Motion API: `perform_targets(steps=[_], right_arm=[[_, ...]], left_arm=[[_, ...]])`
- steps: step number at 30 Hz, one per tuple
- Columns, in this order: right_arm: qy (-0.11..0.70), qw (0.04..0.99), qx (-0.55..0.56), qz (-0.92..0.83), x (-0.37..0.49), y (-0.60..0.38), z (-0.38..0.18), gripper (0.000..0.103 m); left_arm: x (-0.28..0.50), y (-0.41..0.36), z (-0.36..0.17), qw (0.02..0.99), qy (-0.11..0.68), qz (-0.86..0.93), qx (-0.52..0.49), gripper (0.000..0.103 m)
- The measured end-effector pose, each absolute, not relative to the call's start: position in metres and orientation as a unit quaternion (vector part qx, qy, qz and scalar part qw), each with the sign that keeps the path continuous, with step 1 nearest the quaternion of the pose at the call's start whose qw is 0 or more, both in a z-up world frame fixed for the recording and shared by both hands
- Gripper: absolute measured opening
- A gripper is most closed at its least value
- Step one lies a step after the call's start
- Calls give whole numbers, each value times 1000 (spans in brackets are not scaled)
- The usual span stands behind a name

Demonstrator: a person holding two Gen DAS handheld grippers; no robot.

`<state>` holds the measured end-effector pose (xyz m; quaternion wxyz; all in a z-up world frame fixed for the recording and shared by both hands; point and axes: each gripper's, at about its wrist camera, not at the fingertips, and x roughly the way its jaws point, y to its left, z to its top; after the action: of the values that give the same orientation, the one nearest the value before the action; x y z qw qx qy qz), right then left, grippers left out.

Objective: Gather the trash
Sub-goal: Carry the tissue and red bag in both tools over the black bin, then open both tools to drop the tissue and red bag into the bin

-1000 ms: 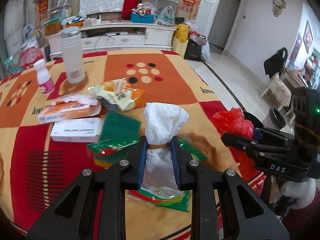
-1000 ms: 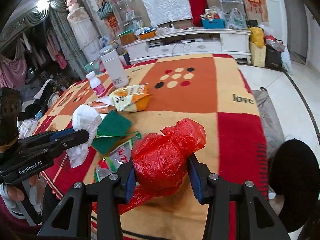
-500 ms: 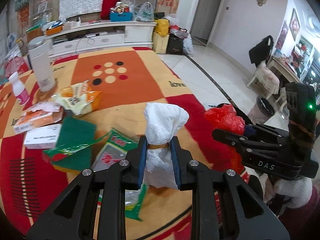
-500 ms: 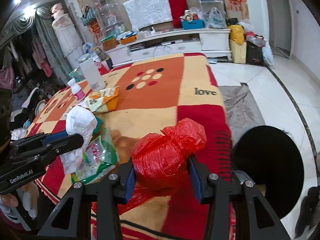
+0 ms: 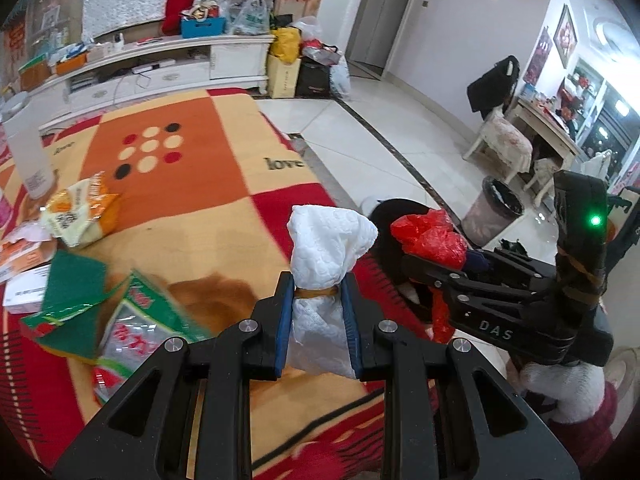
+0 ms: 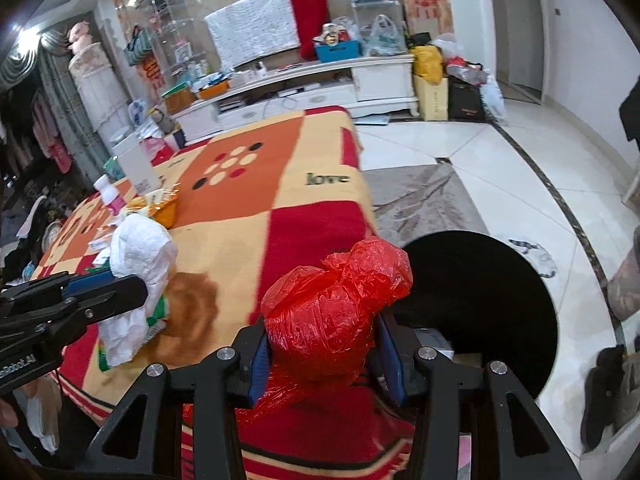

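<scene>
My left gripper [image 5: 317, 308] is shut on a white crumpled paper wad [image 5: 326, 252] bound with a rubber band, held above the table's right edge. My right gripper [image 6: 324, 344] is shut on a knotted red plastic bag [image 6: 332, 312], held at the table corner beside a black round bin [image 6: 480, 292] on the floor. The red bag [image 5: 432, 236] and the right gripper also show in the left wrist view, to the right. The white wad [image 6: 136, 268] shows at the left in the right wrist view. Green snack wrappers [image 5: 132, 316] and an orange-yellow packet [image 5: 80, 212] lie on the table.
The table has a red, orange and yellow checked cloth [image 5: 192, 168]. A white thermos [image 5: 26, 152], boxes [image 5: 20, 292] and a small pink bottle [image 6: 108, 196] stand at its left. A second lined waste bin [image 5: 496, 212] stands on the tiled floor near a chair.
Both grippers have swung right, off the table middle toward its right edge and the black bin, still holding the white wad and the red bag.
</scene>
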<state>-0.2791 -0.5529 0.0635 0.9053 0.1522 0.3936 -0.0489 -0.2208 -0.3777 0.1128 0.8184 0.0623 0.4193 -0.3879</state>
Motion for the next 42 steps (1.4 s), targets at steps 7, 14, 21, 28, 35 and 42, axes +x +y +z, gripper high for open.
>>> perform_targets(steps=[7, 14, 21, 28, 35, 42], right_arm=[[401, 899, 155, -81, -292, -581, 54, 44], [415, 891, 152, -109, -304, -604, 42, 44], [425, 881, 163, -131, -316, -627, 29, 44], [433, 873, 173, -145, -323, -642, 17, 44], [439, 870, 167, -149, -320, -644, 12, 44], [437, 868, 166, -168, -316, -651, 9, 76]], left_arm=[[-228, -410, 109, 804, 429, -408, 61, 22], [-226, -444, 99, 793, 443, -415, 53, 22], [-220, -471, 83, 773, 470, -424, 38, 22], [-218, -488, 71, 762, 485, -429, 27, 22], [-216, -494, 67, 760, 486, -431, 20, 22], [-210, -495, 63, 748, 498, -439, -4, 65]])
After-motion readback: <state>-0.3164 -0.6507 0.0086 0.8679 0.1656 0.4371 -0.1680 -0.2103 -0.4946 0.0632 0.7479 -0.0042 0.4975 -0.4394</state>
